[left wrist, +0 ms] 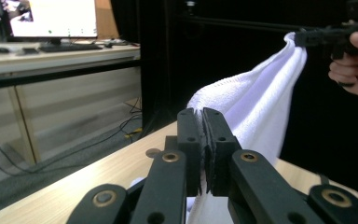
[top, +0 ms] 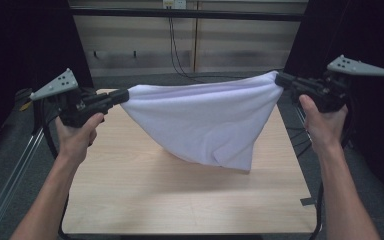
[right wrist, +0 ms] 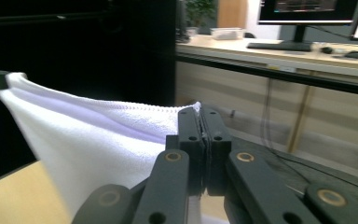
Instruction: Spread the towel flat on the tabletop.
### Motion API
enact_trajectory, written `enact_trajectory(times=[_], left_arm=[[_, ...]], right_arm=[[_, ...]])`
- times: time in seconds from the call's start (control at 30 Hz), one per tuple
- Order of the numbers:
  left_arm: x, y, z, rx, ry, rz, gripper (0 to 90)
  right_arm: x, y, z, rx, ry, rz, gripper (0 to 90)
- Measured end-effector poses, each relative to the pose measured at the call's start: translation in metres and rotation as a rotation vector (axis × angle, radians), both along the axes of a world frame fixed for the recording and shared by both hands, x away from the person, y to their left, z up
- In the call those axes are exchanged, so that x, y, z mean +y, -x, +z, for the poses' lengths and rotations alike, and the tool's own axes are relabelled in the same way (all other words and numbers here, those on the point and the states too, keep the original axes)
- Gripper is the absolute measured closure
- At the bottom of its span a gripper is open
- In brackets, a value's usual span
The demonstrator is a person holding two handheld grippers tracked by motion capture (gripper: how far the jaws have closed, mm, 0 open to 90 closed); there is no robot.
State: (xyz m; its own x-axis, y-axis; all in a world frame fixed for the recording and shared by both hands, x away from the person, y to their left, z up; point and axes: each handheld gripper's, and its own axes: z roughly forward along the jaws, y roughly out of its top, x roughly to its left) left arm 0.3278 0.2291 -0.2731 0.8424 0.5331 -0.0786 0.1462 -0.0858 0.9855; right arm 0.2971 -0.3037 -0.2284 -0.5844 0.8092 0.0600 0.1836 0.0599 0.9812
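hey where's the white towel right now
In the high view the white towel hangs stretched above the wooden table, one corner pinched in the left gripper and the other in the right gripper, sagging in between.

Left hand-held gripper (top: 121, 95) and right hand-held gripper (top: 281, 79) raised wide apart, jaws clamped, pointing inward toward each other

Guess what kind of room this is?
Probably a lab or office data-collection rig: a wooden table ringed by black curtains, desks with monitors and keyboards behind, cables trailing on the floor.
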Motion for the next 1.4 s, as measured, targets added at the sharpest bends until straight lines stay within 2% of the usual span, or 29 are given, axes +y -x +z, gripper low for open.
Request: enact_trajectory(times=[0.07,0.13,0.17,0.2,0.23,0.27,0.3,0.37,0.43,0.5,0.57,0.63,0.67,0.77,0.83,0.9,0.93,0.97,1.0,1.07,1.1,1.13,1.17,1.2,1.23,1.3,1.33,1.37,1.4], left_arm=[[0.0,0.012,-0.022,0.025,-0.032,-0.03,87.1],[0.0,0.022,-0.045,0.062,-0.053,-0.066,87.1],[-0.001,0.028,-0.06,0.089,-0.047,-0.081,87.1],[-0.001,0.036,-0.077,0.113,-0.044,-0.101,87.1],[-0.002,0.042,-0.087,0.13,-0.047,-0.115,87.1],[-0.004,0.05,-0.103,0.159,-0.058,-0.132,87.1],[-0.005,0.055,-0.111,0.177,-0.067,-0.14,87.1],[-0.007,0.068,-0.13,0.212,-0.101,-0.172,87.0],[-0.006,0.084,-0.14,0.242,-0.114,-0.209,87.0],[-0.003,0.097,-0.143,0.25,-0.096,-0.244,86.8],[0.004,0.112,-0.143,0.281,-0.039,-0.307,86.7],[0.007,0.13,-0.144,0.28,-0.04,-0.346,86.7],[0.009,0.14,-0.145,0.272,-0.056,-0.373,86.5],[0.013,0.153,-0.148,0.283,-0.067,-0.428,83.6],[0.017,0.154,-0.15,0.297,-0.057,-0.419,79.8],[0.022,0.149,-0.153,0.31,-0.031,-0.402,77.4],[0.024,0.143,-0.156,0.324,-0.021,-0.394,75.0],[0.025,0.138,-0.158,0.332,-0.021,-0.389,73.8],[0.024,0.132,-0.161,0.34,-0.036,-0.371,74.0],[0.017,0.115,-0.167,0.361,-0.09,-0.331,75.0],[0.012,0.105,-0.171,0.366,-0.14,-0.311,75.1],[0.007,0.094,-0.175,0.369,-0.166,-0.28,75.6],[-0.001,0.077,-0.18,0.397,-0.174,-0.282,76.3],[-0.008,0.067,-0.183,0.406,-0.188,-0.279,76.1],[-0.019,0.051,-0.187,0.385,-0.259,-0.249,76.2],[-0.034,0.027,-0.196,0.429,-0.268,-0.225,77.3],[-0.045,0.014,-0.2,0.443,-0.299,-0.218,77.7],[-0.056,0.005,-0.203,0.421,-0.355,-0.214,77.7],[-0.067,-0.004,-0.206,0.412,-0.395,-0.208,77.5]], right_arm=[[-0.002,0.018,-0.015,0.009,0.002,0.026,88.8],[-0.005,0.037,-0.041,0.037,0.0,0.048,88.8],[-0.008,0.047,-0.055,0.049,-0.01,0.061,88.8],[-0.01,0.058,-0.07,0.075,-0.016,0.068,88.8],[-0.012,0.071,-0.088,0.098,-0.003,0.065,88.7],[-0.014,0.078,-0.099,0.112,-0.003,0.068,88.8],[-0.016,0.09,-0.117,0.148,-0.017,0.072,88.7],[-0.019,0.106,-0.139,0.193,-0.017,0.078,88.7],[-0.02,0.124,-0.158,0.237,-0.006,0.087,88.7],[-0.021,0.147,-0.174,0.271,-0.028,0.104,88.6],[-0.018,0.168,-0.186,0.313,-0.028,0.108,88.6],[-0.015,0.186,-0.193,0.339,-0.026,0.116,88.3],[-0.014,0.197,-0.196,0.35,-0.023,0.116,88.1],[-0.01,0.227,-0.194,0.371,0.005,0.133,81.7],[-0.011,0.232,-0.19,0.37,0.02,0.13,73.3],[-0.014,0.228,-0.185,0.34,0.017,0.105,65.5],[-0.014,0.225,-0.185,0.329,0.038,0.081,62.0],[-0.014,0.218,-0.187,0.334,0.076,0.046,60.7],[-0.014,0.213,-0.19,0.344,0.08,0.05,60.7],[-0.011,0.195,-0.199,0.347,0.111,0.055,59.4],[-0.008,0.184,-0.203,0.36,0.135,0.048,58.9],[-0.006,0.171,-0.207,0.361,0.137,0.044,57.9],[-0.004,0.157,-0.211,0.365,0.129,0.061,57.4],[-0.001,0.139,-0.214,0.363,0.155,0.064,57.3],[0.001,0.128,-0.215,0.36,0.175,0.058,57.4],[0.007,0.094,-0.218,0.382,0.173,0.073,59.3],[0.01,0.083,-0.219,0.387,0.182,0.068,60.1],[0.013,0.069,-0.22,0.392,0.197,0.056,61.7],[0.015,0.055,-0.223,0.4,0.19,0.052,63.0]])
